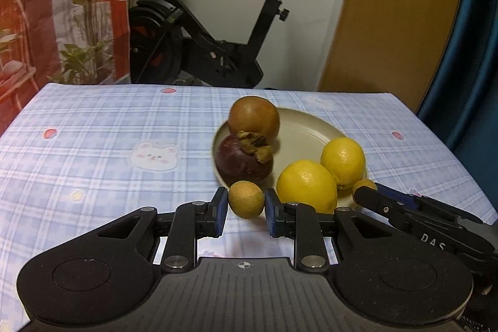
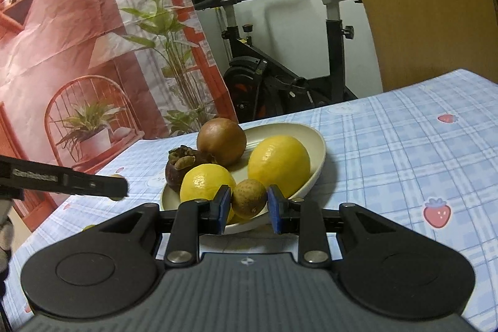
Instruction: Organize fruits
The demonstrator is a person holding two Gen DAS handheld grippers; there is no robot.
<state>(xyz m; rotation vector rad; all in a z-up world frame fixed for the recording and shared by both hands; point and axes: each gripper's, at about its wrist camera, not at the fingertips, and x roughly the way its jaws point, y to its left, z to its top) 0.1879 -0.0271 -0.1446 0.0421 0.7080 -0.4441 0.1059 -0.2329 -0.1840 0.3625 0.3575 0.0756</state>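
Two small tan fruits are in hand, one per gripper. Left gripper [image 1: 246, 206]: fingers pinching a small speckled fruit [image 1: 246, 199] just short of the plate [image 1: 311, 126], above the worktop [image 1: 93, 145]. Right gripper [image 2: 249, 206]: fingers pinching a like fruit [image 2: 249, 197] over the plate's near rim.

Handling, as a judgement: carry each fruit over a bare patch of plate, lower it until it rests, then spread the fingers slowly; round fruit will roll, and the near lemon could be nudged off.

Plate contents: two lemons [image 1: 306, 185] toward the near side, one dark purple mangosteen [image 1: 244, 161], one brown round fruit [image 1: 253, 119] behind it. Far half of the plate bare.
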